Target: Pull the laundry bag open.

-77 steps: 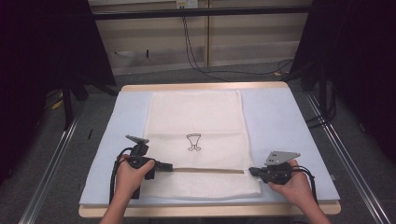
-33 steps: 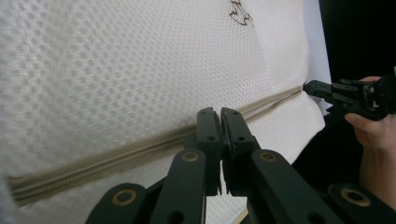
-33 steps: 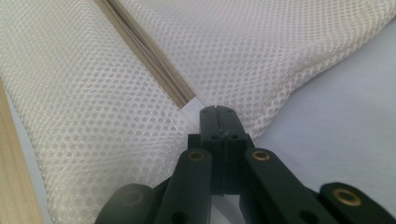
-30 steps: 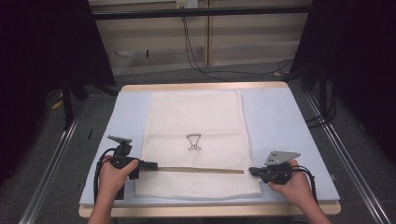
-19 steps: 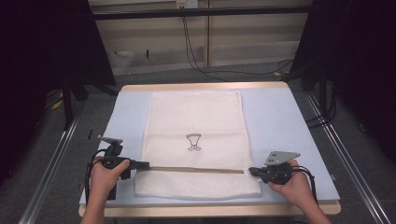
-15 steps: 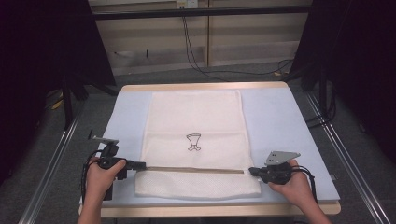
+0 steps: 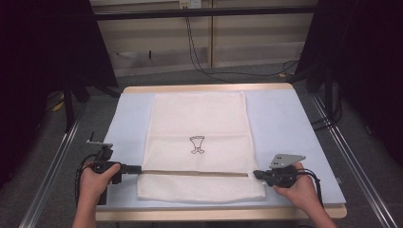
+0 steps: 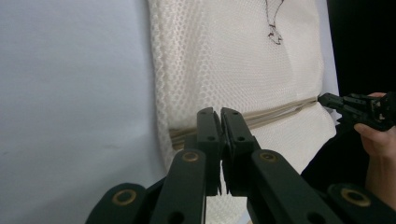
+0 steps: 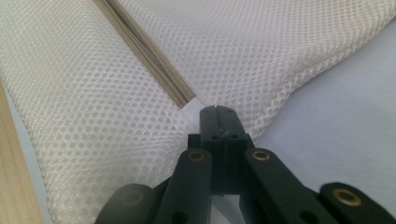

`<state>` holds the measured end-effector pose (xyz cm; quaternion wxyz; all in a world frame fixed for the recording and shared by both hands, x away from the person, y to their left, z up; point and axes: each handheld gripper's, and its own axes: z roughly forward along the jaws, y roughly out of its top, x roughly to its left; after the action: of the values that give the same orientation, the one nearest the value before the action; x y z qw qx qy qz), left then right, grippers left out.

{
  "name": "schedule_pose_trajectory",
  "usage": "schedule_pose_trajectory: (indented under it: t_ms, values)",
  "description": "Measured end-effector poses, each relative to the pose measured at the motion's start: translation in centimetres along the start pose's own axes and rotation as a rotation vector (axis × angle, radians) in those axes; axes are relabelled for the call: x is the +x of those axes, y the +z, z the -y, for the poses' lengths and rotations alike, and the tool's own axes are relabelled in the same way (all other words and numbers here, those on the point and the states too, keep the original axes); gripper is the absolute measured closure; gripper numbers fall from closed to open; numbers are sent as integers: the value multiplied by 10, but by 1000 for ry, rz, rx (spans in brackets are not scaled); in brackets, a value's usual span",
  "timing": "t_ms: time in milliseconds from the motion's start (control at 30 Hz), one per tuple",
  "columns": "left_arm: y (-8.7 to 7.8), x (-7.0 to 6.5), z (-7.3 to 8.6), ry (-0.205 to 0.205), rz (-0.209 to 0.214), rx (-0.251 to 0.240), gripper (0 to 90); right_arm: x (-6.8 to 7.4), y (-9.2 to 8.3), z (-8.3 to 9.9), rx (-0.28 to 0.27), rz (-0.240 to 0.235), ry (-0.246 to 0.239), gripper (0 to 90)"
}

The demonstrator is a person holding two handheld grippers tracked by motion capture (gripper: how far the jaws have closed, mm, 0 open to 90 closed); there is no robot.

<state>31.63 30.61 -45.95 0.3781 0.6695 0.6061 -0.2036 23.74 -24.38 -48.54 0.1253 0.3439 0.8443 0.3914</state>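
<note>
A white mesh bag with a small black drawing lies flat on the pale blue mat. A tan zipper crosses it near the front. My left gripper lies at the zipper's left end, at the bag's left edge. In the left gripper view its jaws are pressed together over the zipper, and whatever they pinch is hidden. My right gripper is shut on the white tab at the zipper's right end; its tips sit right at that tab.
The table's wooden front edge runs just below the bag. Bare mat lies to the left and right of the bag. Cables hang behind the table, and metal rails run along both sides on the floor.
My left gripper has slid left along the zipper line, from partway over the bag out to its left edge. The right gripper and hand have kept still.
</note>
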Motion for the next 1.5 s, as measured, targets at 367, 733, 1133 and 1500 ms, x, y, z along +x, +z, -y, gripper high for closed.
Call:
schedule_pose_trajectory:
  t_ms: [367, 733, 1133, 1500]
  values:
    - [-7, 11, 0, -14, 16, -1, 871, 0, 0, 0, -1, -2, -1, 900]
    - [-10, 12, 0, -20, -12, 0, 872, 0, 0, 0, 0, -4, 1, 900]
    - [-12, 15, 0, -25, -7, -10, 872, -1, 0, 0, -1, -12, 7, 900]
    - [-22, 2, -3, 93, -76, -156, 583, -13, -15, -5, -128, 42, 82, 641]
